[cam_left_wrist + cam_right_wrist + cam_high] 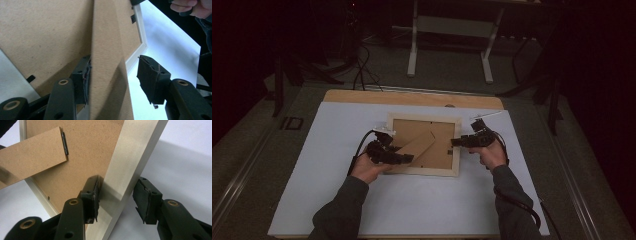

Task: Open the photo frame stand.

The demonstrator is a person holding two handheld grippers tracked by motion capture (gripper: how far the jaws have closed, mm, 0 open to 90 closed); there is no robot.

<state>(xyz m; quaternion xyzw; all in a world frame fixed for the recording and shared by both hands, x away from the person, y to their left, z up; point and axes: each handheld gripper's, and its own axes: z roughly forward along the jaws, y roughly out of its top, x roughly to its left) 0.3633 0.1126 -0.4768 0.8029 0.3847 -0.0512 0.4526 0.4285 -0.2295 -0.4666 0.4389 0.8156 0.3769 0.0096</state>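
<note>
A pale wooden picture frame (424, 171) lies face down on the white sheet (362, 200), its brown backing board (412, 129) up. A brown fold-out stand (418, 145) slants across the backing. My left gripper (407, 158) comes in from the left and straddles the stand (107, 50). In the left gripper view (113, 77) one pad (83, 82) rests against the stand and the other stands apart. My right gripper (455, 142) straddles the frame's right rail (135, 157). In the right gripper view (117, 195) one pad (95, 195) sits on the rail's inner side while the outer pad leaves a gap.
The white sheet covers a wooden tabletop whose bare strip (412, 97) shows at the back. A small white object (484, 116) lies behind the frame's right corner. Beyond the table stand a white bench frame (452, 30) and floor cables (362, 70).
</note>
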